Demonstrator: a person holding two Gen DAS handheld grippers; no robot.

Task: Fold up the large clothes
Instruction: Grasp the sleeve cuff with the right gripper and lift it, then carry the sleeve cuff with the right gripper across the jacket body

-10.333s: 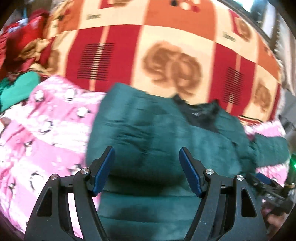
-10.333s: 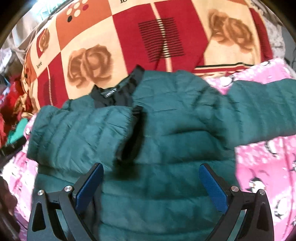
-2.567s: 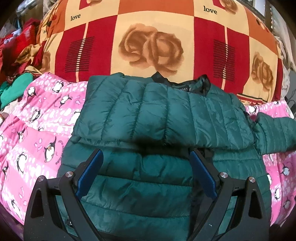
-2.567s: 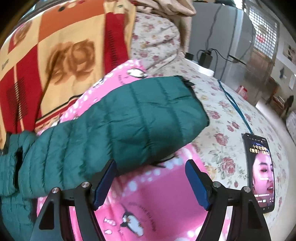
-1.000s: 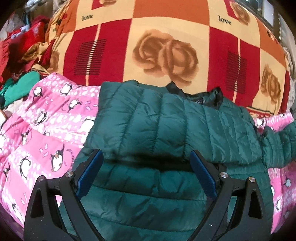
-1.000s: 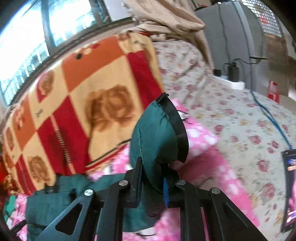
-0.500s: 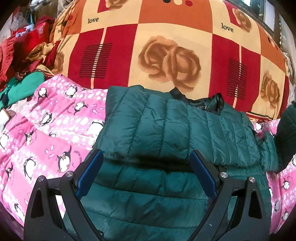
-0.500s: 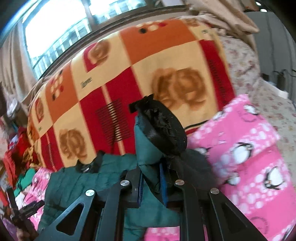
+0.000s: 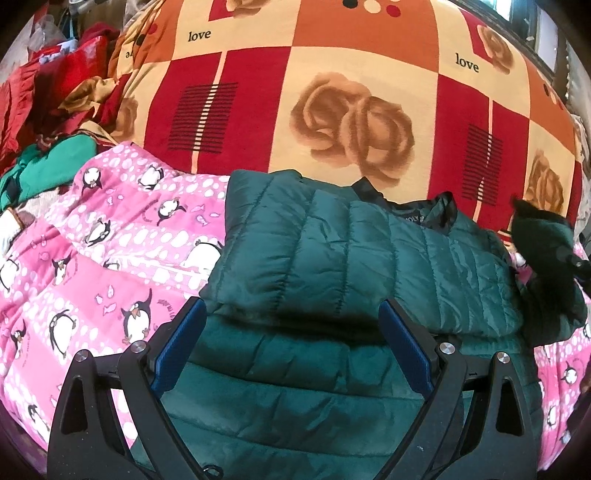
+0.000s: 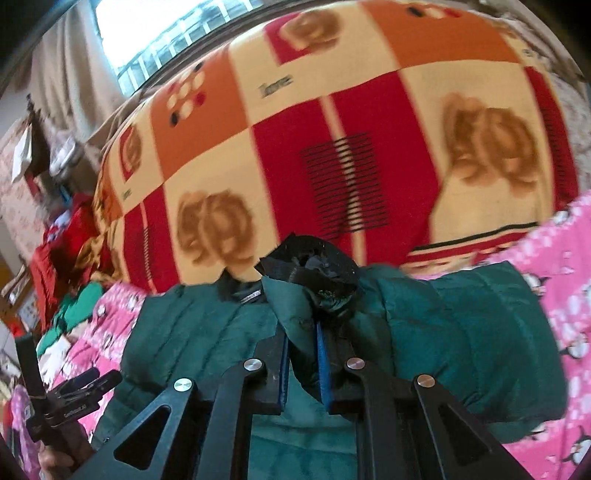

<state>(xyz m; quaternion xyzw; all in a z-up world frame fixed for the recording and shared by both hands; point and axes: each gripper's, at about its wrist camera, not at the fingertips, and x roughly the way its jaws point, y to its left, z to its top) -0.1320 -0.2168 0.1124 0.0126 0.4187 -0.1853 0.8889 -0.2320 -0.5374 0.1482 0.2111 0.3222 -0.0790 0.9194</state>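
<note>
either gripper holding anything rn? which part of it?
The right gripper is shut on the green puffer jacket's sleeve, just below its black cuff. The left gripper is open over the jacket, holding nothing.

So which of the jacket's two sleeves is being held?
The right-hand sleeve, its black cuff pinched in the right gripper; the other sleeve lies folded across the chest.

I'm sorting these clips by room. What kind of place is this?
Most likely a home bedroom. The green puffer jacket lies on a pink penguin-print quilt beside a rose-patterned blanket, with a curtained window behind.
</note>
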